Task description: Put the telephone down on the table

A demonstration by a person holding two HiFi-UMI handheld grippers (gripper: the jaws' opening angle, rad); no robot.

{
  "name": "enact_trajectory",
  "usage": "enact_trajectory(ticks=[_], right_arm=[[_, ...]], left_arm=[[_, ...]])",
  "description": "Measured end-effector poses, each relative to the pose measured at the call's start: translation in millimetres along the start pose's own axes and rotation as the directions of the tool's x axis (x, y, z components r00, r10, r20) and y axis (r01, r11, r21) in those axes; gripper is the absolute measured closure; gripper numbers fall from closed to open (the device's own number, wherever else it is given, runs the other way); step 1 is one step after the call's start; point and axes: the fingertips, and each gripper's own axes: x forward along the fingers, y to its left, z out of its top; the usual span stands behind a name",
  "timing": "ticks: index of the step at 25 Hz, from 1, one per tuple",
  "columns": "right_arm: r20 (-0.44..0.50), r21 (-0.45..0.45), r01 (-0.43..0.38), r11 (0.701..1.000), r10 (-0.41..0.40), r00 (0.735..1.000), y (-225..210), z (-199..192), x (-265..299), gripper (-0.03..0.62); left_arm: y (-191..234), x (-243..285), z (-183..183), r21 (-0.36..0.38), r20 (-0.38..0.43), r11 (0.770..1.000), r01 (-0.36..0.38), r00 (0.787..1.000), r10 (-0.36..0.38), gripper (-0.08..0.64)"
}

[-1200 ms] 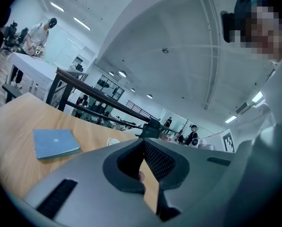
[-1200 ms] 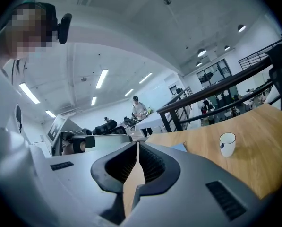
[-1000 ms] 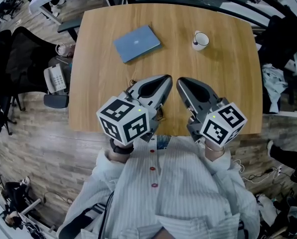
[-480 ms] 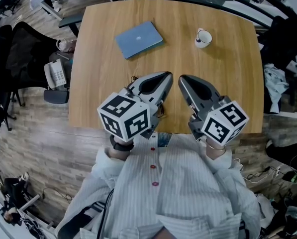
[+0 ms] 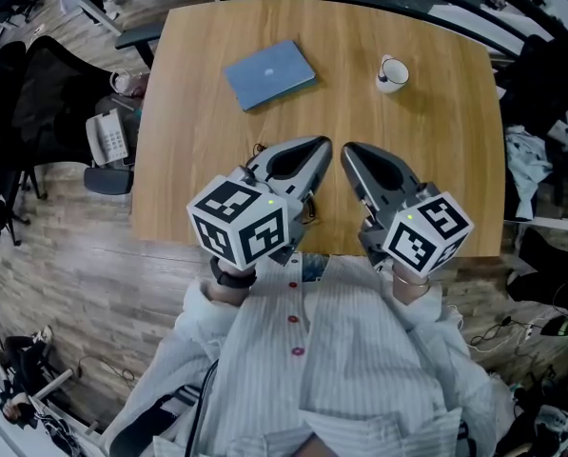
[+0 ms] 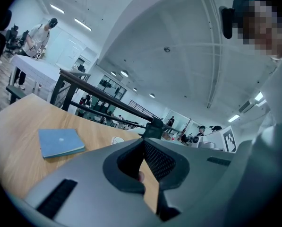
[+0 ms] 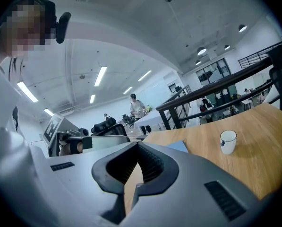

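A white desk telephone (image 5: 106, 139) lies on a low seat to the left of the wooden table (image 5: 436, 160), off the tabletop and far from both grippers. My left gripper (image 5: 322, 144) hovers over the table's near middle, its jaws shut with nothing between them. My right gripper (image 5: 345, 149) hangs right beside it, also shut and empty. The left gripper view shows the left gripper (image 6: 143, 140) closed tip to tip. In the right gripper view the right gripper (image 7: 137, 144) is closed the same way. The telephone does not appear in either gripper view.
A blue notebook (image 5: 269, 72) lies at the table's far left, and a white cup (image 5: 391, 73) stands at the far right. A black office chair (image 5: 36, 112) stands beside the telephone's seat. Clothes and cables lie on the floor to the right.
Both grippers hold their place over the table's near edge. The head view has shifted slightly, so the notebook and cup sit a little further right.
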Motion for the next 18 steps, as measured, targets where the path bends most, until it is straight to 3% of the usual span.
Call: enact_trajectory(ticks=[18], right_arm=[[0.013,0.034,0.027,0.999,-0.028,1.0,-5.6,-5.2,0.1,0.557]], left_arm=[[8.3,-5.0,-4.3,-0.007,-0.007,1.0,-0.014,1.0,0.014,0.551]])
